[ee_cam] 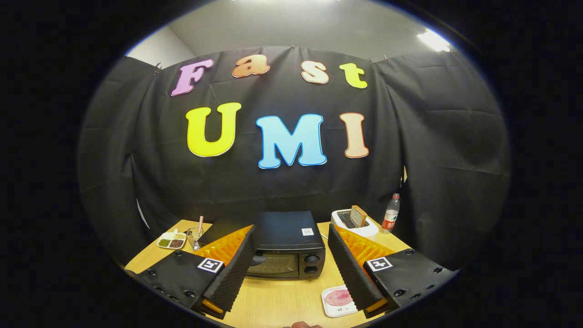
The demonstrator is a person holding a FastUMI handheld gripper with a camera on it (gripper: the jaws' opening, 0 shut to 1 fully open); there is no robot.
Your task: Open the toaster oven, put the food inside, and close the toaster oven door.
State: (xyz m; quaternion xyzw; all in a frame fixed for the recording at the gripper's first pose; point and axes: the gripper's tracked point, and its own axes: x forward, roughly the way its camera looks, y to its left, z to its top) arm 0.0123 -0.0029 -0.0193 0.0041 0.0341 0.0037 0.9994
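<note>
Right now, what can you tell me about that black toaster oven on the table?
The toaster oven is a black box, metal by the look of it, standing upright on the wooden table. Its glass door is shut, two round knobs sit stacked to one side of the door, and a small white sticker marks the top. It stands just beyond the open tongs, which hold nothing.

The gripper camera rides above the table's [273, 305] near edge, facing the far edge and cloth wall, fairly near the oven [284, 246], seen between its spread fingers [237, 269].
</note>
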